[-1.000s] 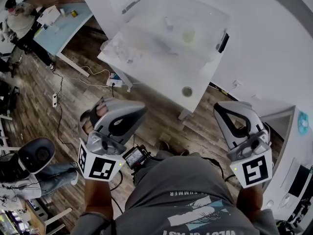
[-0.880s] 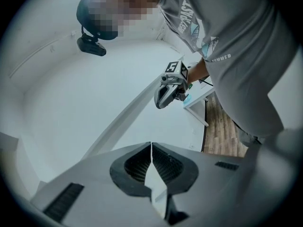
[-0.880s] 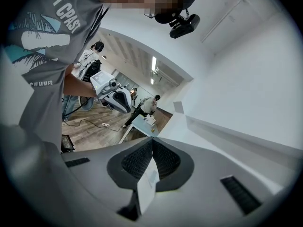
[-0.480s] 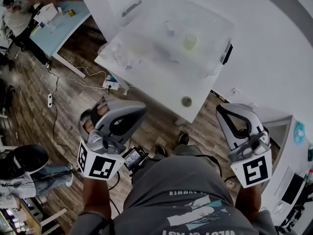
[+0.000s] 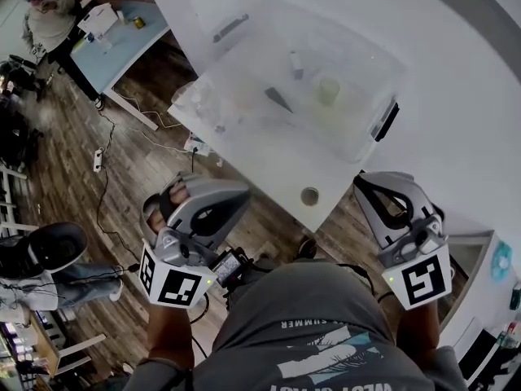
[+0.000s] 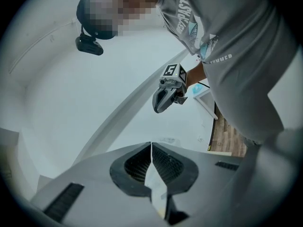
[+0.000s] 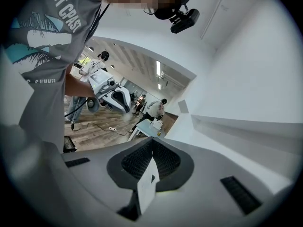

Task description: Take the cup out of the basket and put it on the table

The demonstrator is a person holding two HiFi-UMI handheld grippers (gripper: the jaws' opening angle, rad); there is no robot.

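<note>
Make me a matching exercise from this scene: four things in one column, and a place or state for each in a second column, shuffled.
Things:
1. cup
2. left hand-held gripper
3. round fitting
4. light blue table

Places or states:
A. far off at the head view's top left
B. on the white table, near its corner
C. inside the clear basket
D. shut, nothing between its jaws

Pairs: 1-C, 2-D, 3-B, 4-A.
</note>
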